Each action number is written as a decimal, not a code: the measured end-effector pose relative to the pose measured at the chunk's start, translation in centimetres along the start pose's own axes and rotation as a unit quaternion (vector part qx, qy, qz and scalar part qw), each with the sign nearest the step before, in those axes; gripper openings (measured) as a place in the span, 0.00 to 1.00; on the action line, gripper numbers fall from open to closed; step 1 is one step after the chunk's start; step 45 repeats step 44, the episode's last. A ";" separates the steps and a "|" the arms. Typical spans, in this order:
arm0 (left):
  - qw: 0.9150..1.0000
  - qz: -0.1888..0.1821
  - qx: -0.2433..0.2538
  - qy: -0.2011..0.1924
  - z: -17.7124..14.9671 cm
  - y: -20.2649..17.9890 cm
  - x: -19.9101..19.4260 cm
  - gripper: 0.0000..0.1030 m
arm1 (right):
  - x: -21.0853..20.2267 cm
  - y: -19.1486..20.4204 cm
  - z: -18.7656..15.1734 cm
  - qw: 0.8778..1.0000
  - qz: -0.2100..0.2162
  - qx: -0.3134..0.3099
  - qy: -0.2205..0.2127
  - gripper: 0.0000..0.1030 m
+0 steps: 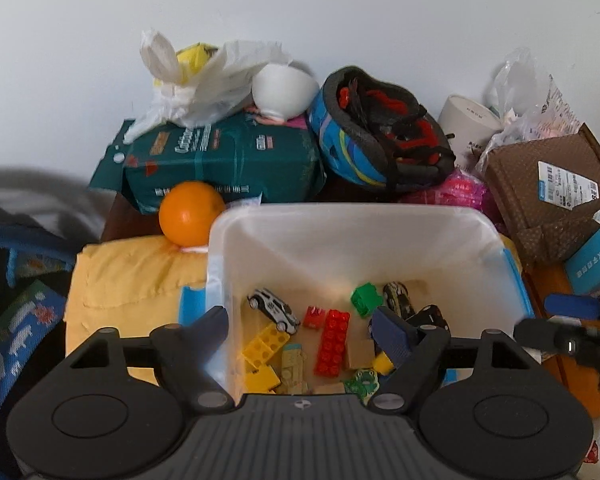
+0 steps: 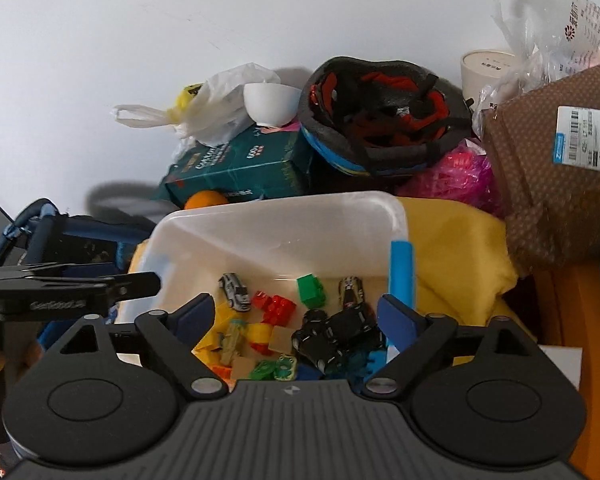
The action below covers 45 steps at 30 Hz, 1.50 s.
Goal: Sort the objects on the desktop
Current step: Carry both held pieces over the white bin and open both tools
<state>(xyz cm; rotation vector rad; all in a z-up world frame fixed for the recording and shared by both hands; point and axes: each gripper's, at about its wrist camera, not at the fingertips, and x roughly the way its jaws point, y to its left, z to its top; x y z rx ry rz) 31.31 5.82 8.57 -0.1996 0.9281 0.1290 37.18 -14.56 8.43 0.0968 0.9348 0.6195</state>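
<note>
Toys, namely a white toy car (image 1: 275,309), red brick (image 1: 333,343) and green block (image 1: 366,299), lie in a translucent bin (image 1: 340,224) on a yellow cloth (image 1: 132,280). Left gripper (image 1: 306,330) fingers spread, straddling the bin's left wall, grasping nothing.

Right wrist view: right gripper (image 2: 298,320) fingers released above a black toy car (image 2: 338,334) in the bin.

No lettering is legible, even on the shipping label (image 2: 588,138).

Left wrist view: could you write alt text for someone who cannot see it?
An open left gripper straddles the left wall of a translucent plastic bin holding toy cars and building bricks. Behind it sit an orange, a green package and a bike helmet.
</note>
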 end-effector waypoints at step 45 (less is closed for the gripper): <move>0.999 0.010 0.029 0.010 -1.0 -2.1 -0.1 0.84 | 0.4 0.8 -1.1 0.999 -0.015 -0.031 -0.005 0.92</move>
